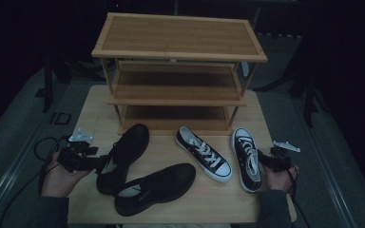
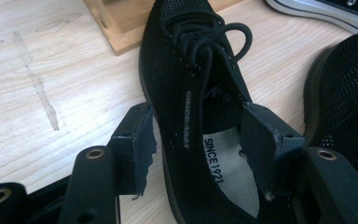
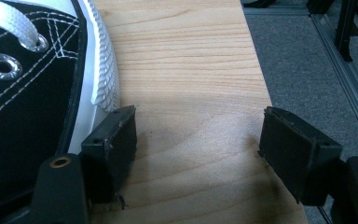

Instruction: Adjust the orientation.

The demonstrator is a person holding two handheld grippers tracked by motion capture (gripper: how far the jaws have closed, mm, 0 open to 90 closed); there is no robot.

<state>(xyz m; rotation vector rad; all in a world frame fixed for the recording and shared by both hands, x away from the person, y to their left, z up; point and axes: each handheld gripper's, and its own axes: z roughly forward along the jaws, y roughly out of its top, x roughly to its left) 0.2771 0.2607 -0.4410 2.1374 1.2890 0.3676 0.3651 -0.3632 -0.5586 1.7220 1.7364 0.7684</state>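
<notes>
Toe toward one o'clock, black shoe [image 2: 186,93] sits between our spread left gripper [image 2: 198,140]; right gripper [image 3: 198,149] gapes over wooden table [image 3: 186,70].

4 shoes [image 1: 204,153] on table [image 1: 228,204], before 3-tier rack [image 1: 178,71]

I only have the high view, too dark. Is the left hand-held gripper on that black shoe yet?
Observer: Open, not clamped. In the left gripper view the left hand-held gripper straddles the near black shoe: one pad outside it, the other over the heel opening.
Operator: Any marking on it?
Observer: The insole reads SINCE 1921.
Operator: And the right hand-held gripper?
Observer: The right hand-held gripper is open over bare table; one jaw sits beside the white rubber sole of the black-and-white sneaker, nothing between the jaws.
</notes>
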